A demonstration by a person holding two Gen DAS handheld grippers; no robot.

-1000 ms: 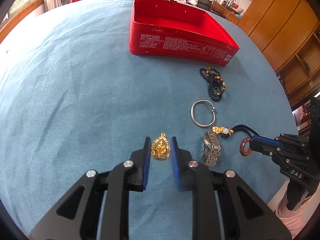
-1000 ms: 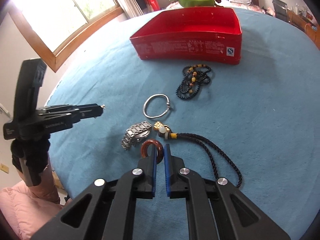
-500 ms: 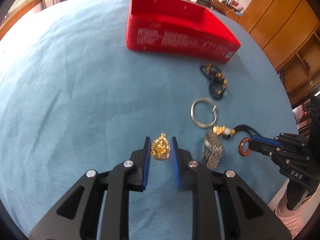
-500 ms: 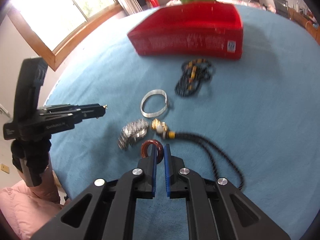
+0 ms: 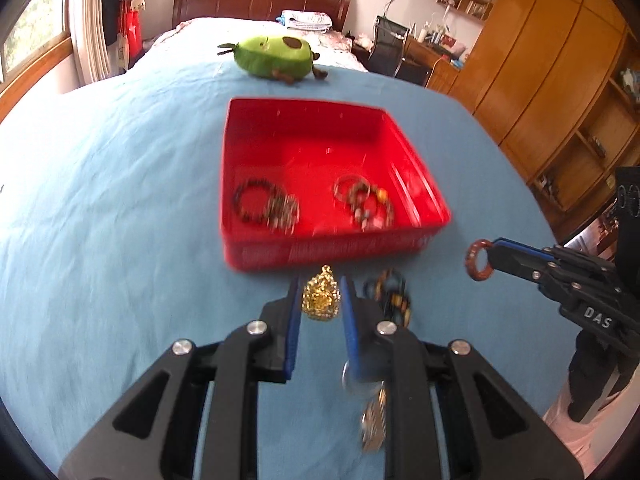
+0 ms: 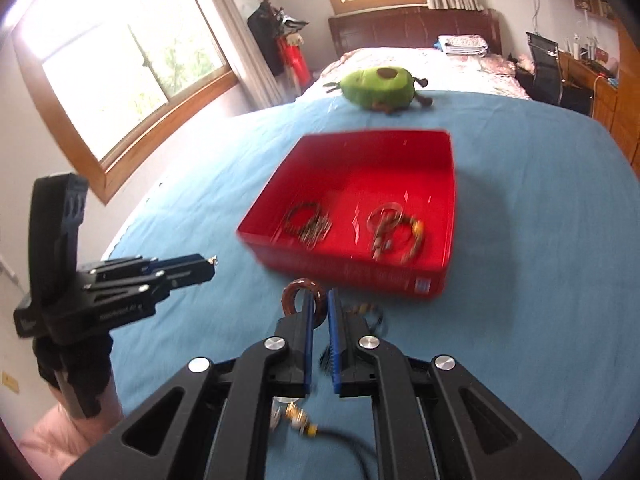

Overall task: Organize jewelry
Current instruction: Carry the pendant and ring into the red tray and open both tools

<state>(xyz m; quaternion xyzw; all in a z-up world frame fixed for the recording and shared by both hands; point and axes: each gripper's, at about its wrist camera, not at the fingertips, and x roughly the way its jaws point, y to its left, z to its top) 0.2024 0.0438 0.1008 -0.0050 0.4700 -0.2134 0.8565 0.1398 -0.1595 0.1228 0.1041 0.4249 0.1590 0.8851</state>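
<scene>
- Right now the left gripper (image 5: 320,300) has its fingers closed on the gold pendant (image 5: 321,298), held just short of the red box (image 5: 236,256) ahead.
- Pendant looks small, rigid and lumpy; probably light, could twist. Side pinch seems fine.
- Right gripper (image 6: 319,312) fingers clamp the brown ring (image 6: 303,295); its black cord (image 6: 348,442) trails below.
- Ring is stiff, likely smooth; the cord's limp, may snag.

Bracelets (image 5: 266,206) inside the red box (image 5: 400,148) are motion-blurred.
</scene>
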